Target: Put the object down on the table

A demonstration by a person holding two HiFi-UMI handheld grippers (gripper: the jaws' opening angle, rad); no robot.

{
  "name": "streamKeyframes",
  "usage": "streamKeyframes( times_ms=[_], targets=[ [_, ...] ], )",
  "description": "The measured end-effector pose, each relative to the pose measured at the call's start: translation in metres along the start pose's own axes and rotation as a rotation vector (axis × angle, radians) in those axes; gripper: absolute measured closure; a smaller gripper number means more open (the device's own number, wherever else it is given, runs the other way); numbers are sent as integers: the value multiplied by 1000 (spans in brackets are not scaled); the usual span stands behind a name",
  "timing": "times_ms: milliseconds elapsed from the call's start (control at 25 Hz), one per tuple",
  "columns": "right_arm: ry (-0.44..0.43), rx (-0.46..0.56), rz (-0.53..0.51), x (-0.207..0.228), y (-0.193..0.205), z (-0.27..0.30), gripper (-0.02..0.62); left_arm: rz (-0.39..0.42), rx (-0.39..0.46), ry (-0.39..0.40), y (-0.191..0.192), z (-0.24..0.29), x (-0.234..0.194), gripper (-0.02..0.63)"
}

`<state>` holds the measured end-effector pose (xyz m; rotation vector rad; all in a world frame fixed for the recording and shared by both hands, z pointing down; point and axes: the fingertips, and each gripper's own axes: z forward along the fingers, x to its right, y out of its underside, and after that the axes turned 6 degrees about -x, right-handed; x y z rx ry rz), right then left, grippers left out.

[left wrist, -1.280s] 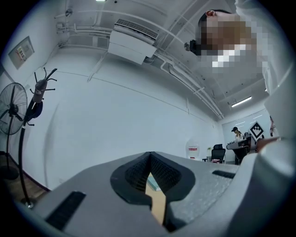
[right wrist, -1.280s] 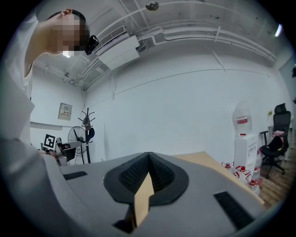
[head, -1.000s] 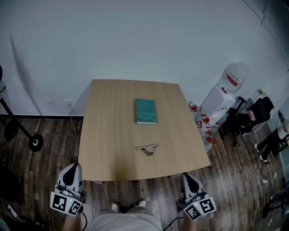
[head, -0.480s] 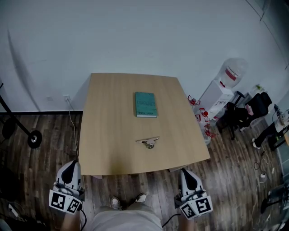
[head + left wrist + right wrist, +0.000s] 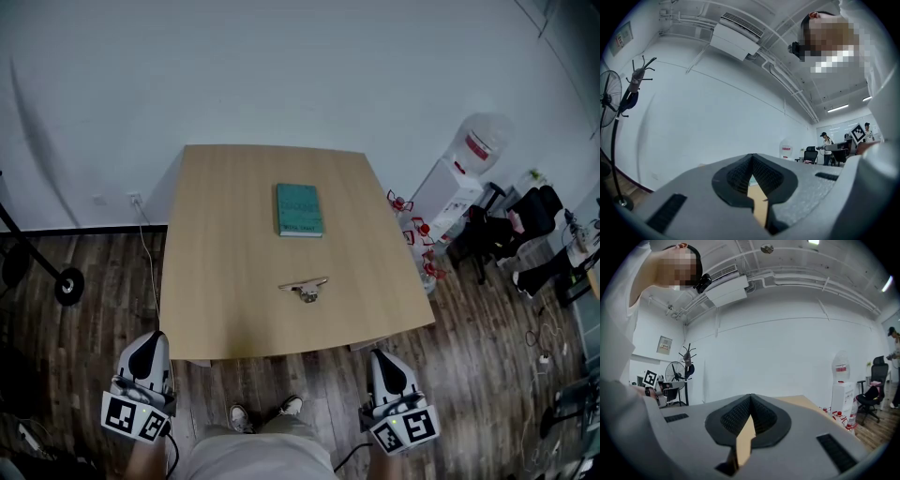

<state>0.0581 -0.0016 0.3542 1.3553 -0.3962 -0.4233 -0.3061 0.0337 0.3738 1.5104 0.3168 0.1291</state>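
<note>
Though both pairs of jaws were pressed together tip to tip, neither had anything between them: the left gripper (image 5: 751,158) showed only a sliver of tabletop through the slit behind its ribbed pads (image 5: 738,176), and the right gripper (image 5: 751,397) showed the same. From the head view, each gripper was held off the near edge of the table (image 5: 216,281), over the wooden floor (image 5: 84,319). The two sat on either side of the person's shoes (image 5: 239,429), their noses toward the table and their marker cubes (image 5: 127,418) nearest the camera. Neither touched the table or anything on it. The small object (image 5: 303,288) – a pale strip with a metal part, too small to make out further – lay flat on the table's near half, roughly midway across and well apart from both grippers. Farther in, a teal book (image 5: 299,209) lay flat, clear of the small object. Behind the table stood a pale wall (image 5: 281,75). To the right of the table stood a water dispenser (image 5: 450,192), with a dark chair (image 5: 511,234) just beyond it.
</note>
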Motion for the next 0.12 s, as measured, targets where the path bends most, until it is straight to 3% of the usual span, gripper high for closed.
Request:
streamKeyframes(
  times_ms=[120],
  targets=[
    [0, 1, 0, 1, 1, -1, 598, -2, -2, 6, 1, 1, 3, 600]
  ],
)
